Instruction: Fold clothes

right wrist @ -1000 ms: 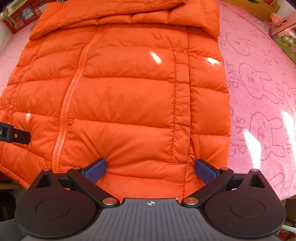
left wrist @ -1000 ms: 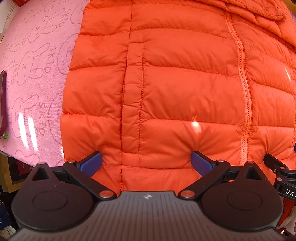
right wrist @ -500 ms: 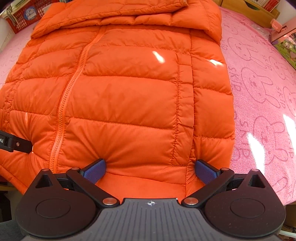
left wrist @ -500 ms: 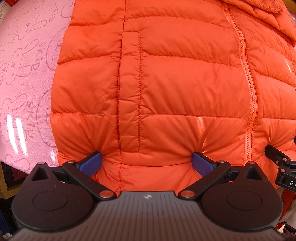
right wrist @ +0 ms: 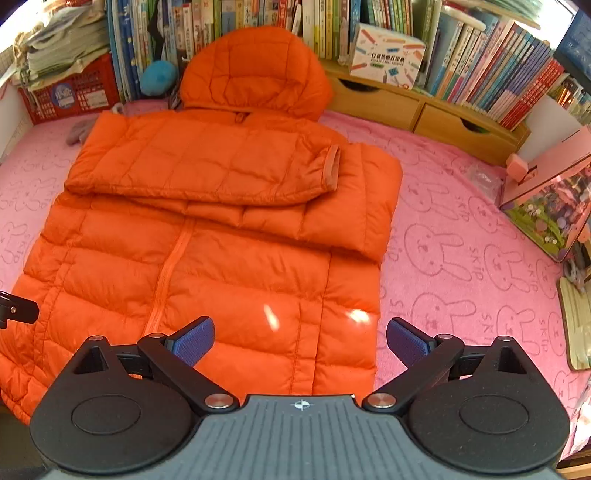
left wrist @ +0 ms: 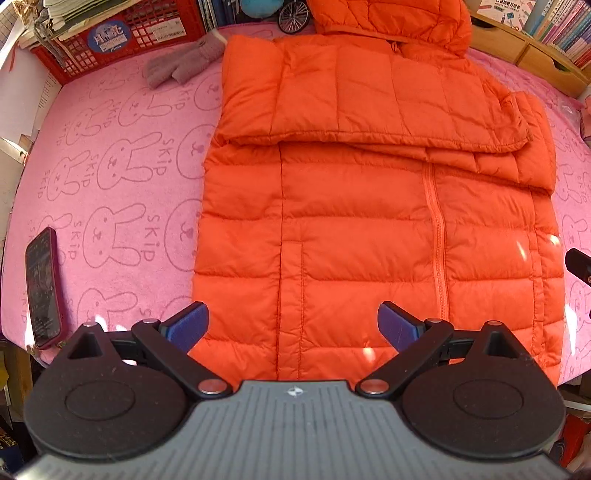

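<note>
jacket (left wrist: 369, 229) hem behind left tool (left wrist: 291, 326) | zip top under sleeve (right wrist: 207, 166)

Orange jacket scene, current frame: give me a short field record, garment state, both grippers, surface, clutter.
garment: orange puffer jacket, front up, zipped, lying flat
sleeves: folded across the chest
hood: unfolded, at the far end
left gripper: open, above the hem, holding nothing
right gripper: open, above the hem's right corner, holding nothing
surface: pink rabbit-print cloth
clutter: phone at the left edge; grey gloves and red crate at the far left
</note>
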`<state>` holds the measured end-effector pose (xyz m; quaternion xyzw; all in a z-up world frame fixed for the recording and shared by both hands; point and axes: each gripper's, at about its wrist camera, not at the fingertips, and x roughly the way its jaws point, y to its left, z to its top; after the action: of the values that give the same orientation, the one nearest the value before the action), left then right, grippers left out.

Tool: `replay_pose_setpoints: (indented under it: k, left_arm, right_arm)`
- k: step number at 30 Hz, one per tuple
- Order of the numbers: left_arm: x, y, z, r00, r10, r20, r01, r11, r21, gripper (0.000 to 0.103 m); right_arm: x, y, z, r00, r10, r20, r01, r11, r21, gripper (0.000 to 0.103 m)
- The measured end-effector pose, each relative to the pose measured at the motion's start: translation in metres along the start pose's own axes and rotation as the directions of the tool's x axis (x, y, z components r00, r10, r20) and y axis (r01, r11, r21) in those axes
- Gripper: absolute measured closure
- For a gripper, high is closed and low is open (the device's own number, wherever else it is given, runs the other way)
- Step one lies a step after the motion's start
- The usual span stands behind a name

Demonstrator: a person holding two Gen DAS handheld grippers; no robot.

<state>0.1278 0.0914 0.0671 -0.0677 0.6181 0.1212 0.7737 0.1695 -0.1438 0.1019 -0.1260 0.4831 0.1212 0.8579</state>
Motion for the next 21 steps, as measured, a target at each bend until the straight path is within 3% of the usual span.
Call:
replay_pose_setpoints:
  k: [7, 21]
  left_arm:
    - [-0.019, -0.001, 0.029, 0.997, 0.001, 0.082, -0.003, 1.0, 0.017, 0.003]
    - [-0.021, -0.016, 0.089, 0.992, -0.023, 0.127, 0.018, 0.999, 0.039, 0.003]
  right_arm:
    - [-0.008, -0.002, 0.039, 0.992, 0.009, 0.125, -0.003, 0.999, -0.049, 0.002]
    - [0.006, 0.015, 0.094, 0.972, 0.027, 0.234, 0.03, 0.971, -0.235, 0.0]
